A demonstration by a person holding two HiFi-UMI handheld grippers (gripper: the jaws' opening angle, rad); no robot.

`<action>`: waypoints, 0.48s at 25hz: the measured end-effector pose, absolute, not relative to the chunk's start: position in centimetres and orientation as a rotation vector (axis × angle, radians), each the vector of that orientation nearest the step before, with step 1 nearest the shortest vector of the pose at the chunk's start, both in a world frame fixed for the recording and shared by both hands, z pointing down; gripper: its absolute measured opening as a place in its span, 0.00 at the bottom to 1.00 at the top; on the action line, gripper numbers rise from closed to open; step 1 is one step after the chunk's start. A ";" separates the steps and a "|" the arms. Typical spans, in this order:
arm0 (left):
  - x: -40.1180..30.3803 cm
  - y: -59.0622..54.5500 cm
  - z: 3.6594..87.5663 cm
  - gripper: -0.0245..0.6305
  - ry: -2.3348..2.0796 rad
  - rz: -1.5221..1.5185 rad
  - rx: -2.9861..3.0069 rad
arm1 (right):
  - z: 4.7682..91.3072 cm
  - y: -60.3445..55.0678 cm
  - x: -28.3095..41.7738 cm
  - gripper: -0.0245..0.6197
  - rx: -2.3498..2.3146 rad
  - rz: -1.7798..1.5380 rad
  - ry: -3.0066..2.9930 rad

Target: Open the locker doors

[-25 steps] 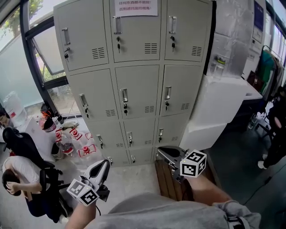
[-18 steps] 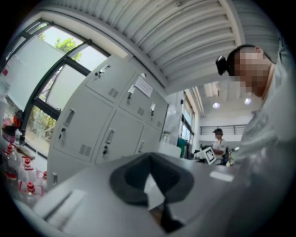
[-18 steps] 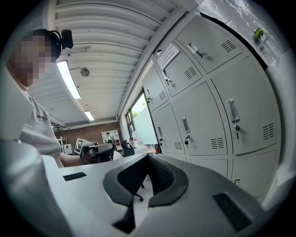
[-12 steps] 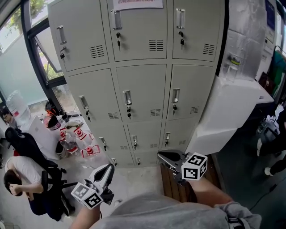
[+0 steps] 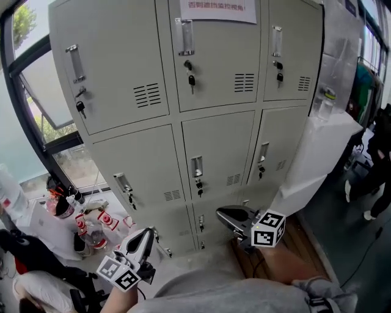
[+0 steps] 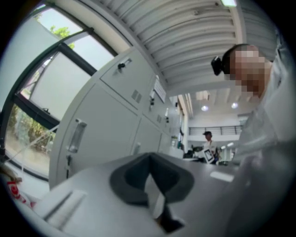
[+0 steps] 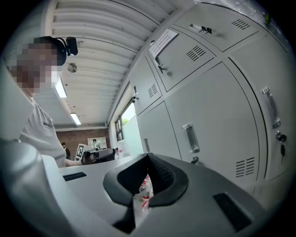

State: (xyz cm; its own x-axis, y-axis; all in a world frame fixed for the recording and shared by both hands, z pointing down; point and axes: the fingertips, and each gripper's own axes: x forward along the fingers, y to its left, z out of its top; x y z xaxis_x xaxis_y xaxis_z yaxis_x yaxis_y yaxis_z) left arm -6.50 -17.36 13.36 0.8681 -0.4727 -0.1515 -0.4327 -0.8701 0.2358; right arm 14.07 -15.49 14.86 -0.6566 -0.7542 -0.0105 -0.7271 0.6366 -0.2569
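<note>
Window glass (image 5: 36,92) runs down the left of the room, and beside it stands a tall bank of pale grey lockers (image 5: 177,131), three columns wide and several rows high. The locker doors (image 5: 220,153) are upright rectangles that face the person, and every one in view lies shut, flush with the frame. Each door carries a slim handle (image 5: 185,36) near its left edge with its long axis vertical. A key (image 5: 191,79) hangs just below the handle, and a small louvred vent (image 5: 244,82) sits toward the door's lower right. A printed notice (image 5: 217,7) is stuck at the top of the middle column. Red-labelled bottles (image 5: 104,220) crowd the floor at the foot of the left column, and a white draped shape (image 5: 317,159) leans against the lockers' right side.

The left hand-held gripper (image 5: 145,235) is held low before the bottom of the left column. It points up and toward the doors but is apart from them. In its own view, the left hand-held gripper (image 6: 149,157) has its jaws pressed together with nothing between them, and the doors stretch away on the left.

The right hand-held gripper (image 5: 223,215) sits low before the middle column and is aimed roughly level at the lower doors, short of touching them. The right hand-held gripper (image 7: 148,158) is likewise closed tight and empty, and a door handle (image 7: 189,138) stands upright just beyond it.
</note>
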 end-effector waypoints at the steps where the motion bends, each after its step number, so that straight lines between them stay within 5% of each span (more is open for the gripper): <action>1: -7.0 -18.9 12.9 0.04 -0.678 -0.295 2.858 | 14.3 -16.8 13.7 0.05 -1.269 -0.340 2.712; 12: -7.1 -27.4 7.8 0.04 -0.772 -0.452 2.866 | 8.9 -26.5 10.5 0.05 -1.185 -0.237 2.821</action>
State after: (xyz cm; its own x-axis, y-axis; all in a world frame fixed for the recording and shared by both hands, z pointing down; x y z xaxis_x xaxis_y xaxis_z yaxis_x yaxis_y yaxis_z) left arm -7.07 -27.36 7.78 0.8234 -0.5092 -0.2504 -0.4673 -0.8589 0.2096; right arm 10.49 -26.51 8.85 -0.6995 -0.7146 -0.0067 -0.7035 0.6902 -0.1698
